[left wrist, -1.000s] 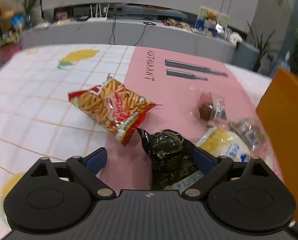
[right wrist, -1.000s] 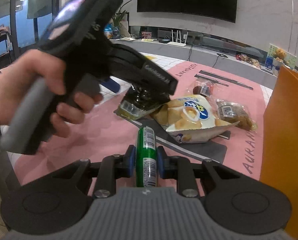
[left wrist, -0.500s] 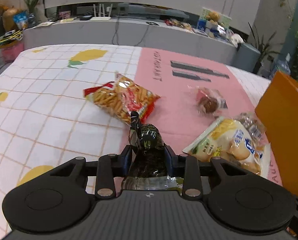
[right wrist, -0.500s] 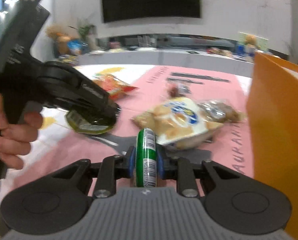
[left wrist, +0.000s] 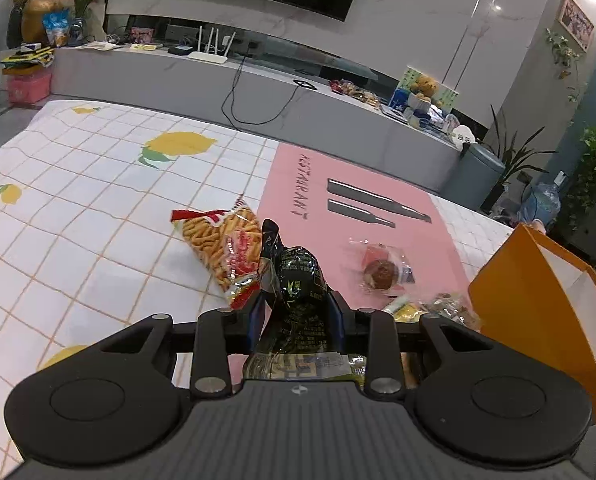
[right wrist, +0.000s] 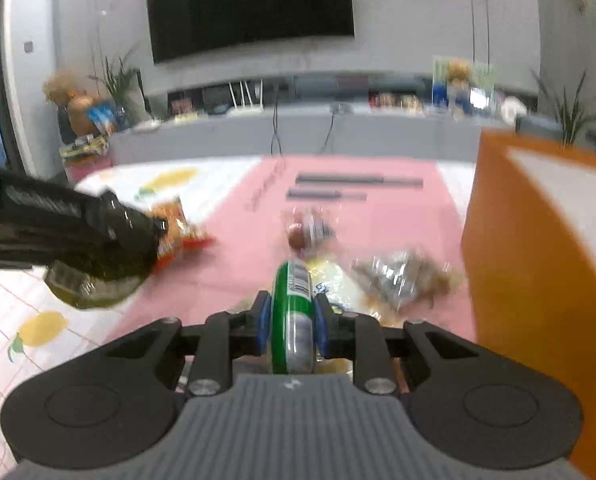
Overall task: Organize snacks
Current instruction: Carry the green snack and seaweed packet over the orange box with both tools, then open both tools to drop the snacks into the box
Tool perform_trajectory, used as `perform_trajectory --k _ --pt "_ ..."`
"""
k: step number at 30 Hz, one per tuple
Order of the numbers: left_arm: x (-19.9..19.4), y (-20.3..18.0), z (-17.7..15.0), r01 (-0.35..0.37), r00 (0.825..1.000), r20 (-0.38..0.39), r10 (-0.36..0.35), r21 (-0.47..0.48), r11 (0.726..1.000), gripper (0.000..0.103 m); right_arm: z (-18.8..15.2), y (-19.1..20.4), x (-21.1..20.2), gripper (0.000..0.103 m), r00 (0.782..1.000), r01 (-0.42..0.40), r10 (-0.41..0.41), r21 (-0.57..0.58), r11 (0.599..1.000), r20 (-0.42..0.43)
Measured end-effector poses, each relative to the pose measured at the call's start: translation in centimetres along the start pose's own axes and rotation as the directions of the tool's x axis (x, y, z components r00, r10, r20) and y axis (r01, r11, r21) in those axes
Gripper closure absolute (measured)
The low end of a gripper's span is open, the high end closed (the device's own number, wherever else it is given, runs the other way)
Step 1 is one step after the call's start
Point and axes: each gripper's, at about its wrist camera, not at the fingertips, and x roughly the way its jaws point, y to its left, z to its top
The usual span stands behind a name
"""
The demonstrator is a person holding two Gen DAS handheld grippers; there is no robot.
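Note:
My left gripper (left wrist: 296,312) is shut on a dark green-black snack packet (left wrist: 298,280) and holds it above the table. It also shows at the left of the right wrist view (right wrist: 98,276). My right gripper (right wrist: 292,312) is shut on a green tube-shaped snack (right wrist: 292,304), lifted above the pink mat. A red-orange chip bag (left wrist: 222,244) lies on the tablecloth. A clear-wrapped brown cake (left wrist: 379,268) and a clear bag of brown snacks (right wrist: 401,276) lie on the mat. An orange box (left wrist: 537,300) stands at the right.
A pink placemat (left wrist: 377,216) lies on a white lemon-print tablecloth (left wrist: 78,220). A yellow snack bag (right wrist: 333,280) lies partly hidden behind my right gripper. A grey counter (left wrist: 258,92) runs behind the table.
My left gripper closed on the dark packet and lifted it off the mat. My right gripper, holding the green tube, rose and turned toward the table's far side.

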Motion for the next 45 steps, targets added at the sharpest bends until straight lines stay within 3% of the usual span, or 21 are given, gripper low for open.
perform_trajectory --k 3,8,16,20,25,30,33,40,45 --pt "0.1 -0.6 -0.1 0.005 1.000 -0.004 -0.005 0.009 1.000 0.066 -0.3 -0.1 -0.1 0.082 1.000 0.000 0.000 0.012 1.000 0.001" --pt "-1.4 -1.8 -0.2 0.025 1.000 0.003 -0.025 0.021 0.999 0.066 0.2 -1.2 -1.4 0.083 0.997 -0.074 0.077 0.088 0.993 -0.027" --pt "-8.1 -6.4 -0.1 0.046 0.995 0.086 -0.053 0.074 0.996 0.066 3.8 -2.7 -11.1 0.083 0.987 -0.139 0.129 0.095 0.986 0.101" --pt "-10.5 -10.7 0.1 0.130 0.985 0.099 -0.141 0.105 0.986 0.066 5.5 -6.4 -16.5 0.083 0.991 -0.110 0.102 0.093 0.990 0.087" --pt "-11.3 -17.5 -1.4 0.211 0.970 0.077 -0.229 0.191 0.958 0.066 5.0 -13.0 -20.9 0.083 0.997 0.035 -0.043 0.123 0.992 0.061" --pt "-9.5 -23.2 -3.9 0.249 0.964 0.019 -0.265 0.279 0.928 0.066 1.8 -19.5 -21.2 0.083 1.000 0.014 -0.014 0.196 0.981 -0.002" --pt "-7.5 -25.2 -4.9 0.234 0.971 -0.022 -0.237 0.277 0.932 0.066 0.2 -21.8 -20.2 0.083 0.999 0.013 -0.003 0.257 0.966 -0.041" --pt "-3.9 -26.5 -6.5 0.236 0.970 -0.118 -0.210 0.279 0.931 0.066 -0.6 -23.0 -19.3 0.082 0.997 0.020 -0.003 0.228 0.974 -0.077" --pt "-4.0 -26.4 -7.5 0.236 0.969 -0.131 -0.209 0.252 0.938 0.060 -0.4 -23.3 -18.9 0.080 0.997 0.012 0.009 0.253 0.967 -0.080"
